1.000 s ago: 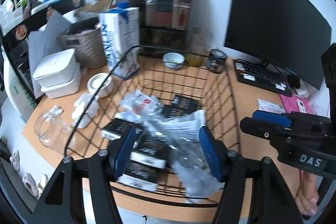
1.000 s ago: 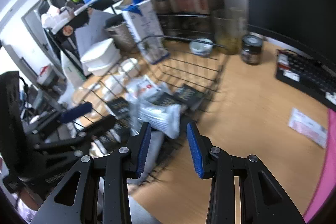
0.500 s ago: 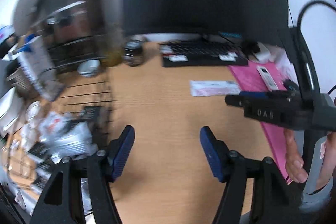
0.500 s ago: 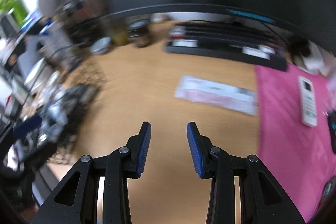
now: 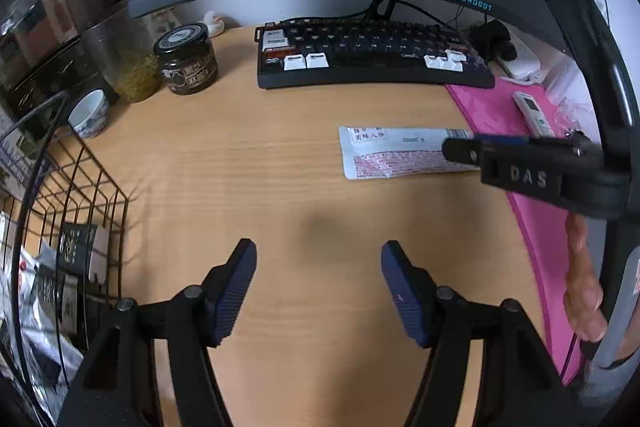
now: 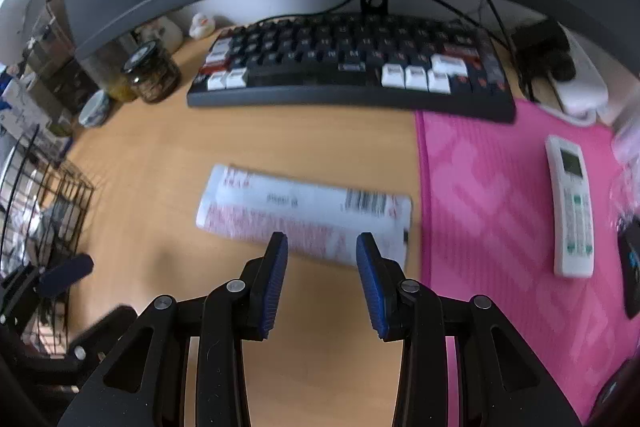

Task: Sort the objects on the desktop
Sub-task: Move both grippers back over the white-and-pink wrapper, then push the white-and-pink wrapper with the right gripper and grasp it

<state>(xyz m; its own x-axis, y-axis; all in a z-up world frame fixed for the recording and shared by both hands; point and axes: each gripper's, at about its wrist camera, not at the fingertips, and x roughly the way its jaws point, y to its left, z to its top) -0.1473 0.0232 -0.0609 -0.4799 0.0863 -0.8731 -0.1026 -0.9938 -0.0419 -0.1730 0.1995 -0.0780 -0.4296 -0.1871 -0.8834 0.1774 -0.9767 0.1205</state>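
Now, from the left wrist view, the left gripper [image 5: 318, 269] hangs over bare wooden desk [image 5: 248, 163] with its jaws spread wide and nothing between them, while the flat white-and-pink sachet [image 5: 394, 153] lies ahead and to the right, just short of the keyboard [image 5: 372, 55], its far end hidden behind the right gripper [image 5: 460, 147], which reaches in from the right edge with a hand [image 5: 582, 291] on its handle; the wire basket [image 5: 86, 183] stands well apart at the left, already holding packets (dark and clear ones, as far as can be told). Over to the right wrist view, and the right gripper [image 6: 322, 267] has its jaws partly apart and empty, poised right at the near long edge of the sachet [image 6: 304, 211], which lies flat on the desk [image 6: 160, 155] with one short end beside the pink mat [image 6: 500, 195]. By the look of it this is a light, thin, limp foil or plastic pack, probably slick, lying flush to the wood, so a pinch across the middle may skid; my call is to take a short end or a corner, where an edge can be lifted, and expect it to droop once raised
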